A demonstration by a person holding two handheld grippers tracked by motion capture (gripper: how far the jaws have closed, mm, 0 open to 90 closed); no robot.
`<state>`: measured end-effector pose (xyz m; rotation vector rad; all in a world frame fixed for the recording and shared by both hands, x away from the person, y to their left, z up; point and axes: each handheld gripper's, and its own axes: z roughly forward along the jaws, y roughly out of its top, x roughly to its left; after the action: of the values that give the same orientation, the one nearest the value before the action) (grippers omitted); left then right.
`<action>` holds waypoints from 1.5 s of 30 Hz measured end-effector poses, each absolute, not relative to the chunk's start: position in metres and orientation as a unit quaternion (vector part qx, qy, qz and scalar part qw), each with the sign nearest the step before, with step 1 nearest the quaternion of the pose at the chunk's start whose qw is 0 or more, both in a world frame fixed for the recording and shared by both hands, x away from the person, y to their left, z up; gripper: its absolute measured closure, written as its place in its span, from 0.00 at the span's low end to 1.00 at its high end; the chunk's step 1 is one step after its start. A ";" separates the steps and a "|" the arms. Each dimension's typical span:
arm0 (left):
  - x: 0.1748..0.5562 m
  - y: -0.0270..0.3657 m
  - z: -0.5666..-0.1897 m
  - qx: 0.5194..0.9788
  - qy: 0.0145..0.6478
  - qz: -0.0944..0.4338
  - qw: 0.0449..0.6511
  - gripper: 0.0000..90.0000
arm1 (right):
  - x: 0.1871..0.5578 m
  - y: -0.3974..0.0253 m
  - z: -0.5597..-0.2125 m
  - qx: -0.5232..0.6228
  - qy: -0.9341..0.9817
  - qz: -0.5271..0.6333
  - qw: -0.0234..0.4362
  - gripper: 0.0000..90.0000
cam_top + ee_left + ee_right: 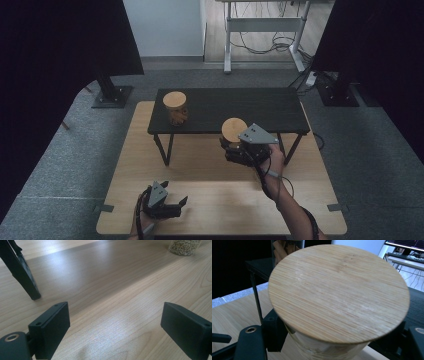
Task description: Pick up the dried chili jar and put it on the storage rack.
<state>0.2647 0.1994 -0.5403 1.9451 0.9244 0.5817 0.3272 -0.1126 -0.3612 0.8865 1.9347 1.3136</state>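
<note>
A: Bamboo is seen on the lid of a jar (233,129) held by the right gripper (231,148) in the high view, in front of the black raised shelf (260,107). A second jar (175,108) stands on that shelf.

B: And the left gripper (176,205)?

A: It is held low over the wooden surface (200,165), jaws spread wide.

B: The left gripper view?

A: 2 jaws are parted, bare surface between.

B: The right gripper view?

A: The jar (337,302) is clamped just under its lid.
</note>
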 end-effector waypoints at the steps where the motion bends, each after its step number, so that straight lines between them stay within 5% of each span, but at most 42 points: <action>1: 0.265 0.199 -0.540 0.783 0.372 0.234 0.439 0.09 | 0.328 -0.113 -0.361 0.337 0.734 0.498 0.315 0.28; 45: 0.264 0.194 -0.543 0.794 0.363 0.235 0.428 0.09 | 0.345 -0.117 -0.344 0.346 0.728 0.485 0.338 0.28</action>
<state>0.2643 0.1939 -0.5432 1.9826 0.9070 0.5861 0.3450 -0.1172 -0.3444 0.9010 1.8978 1.2641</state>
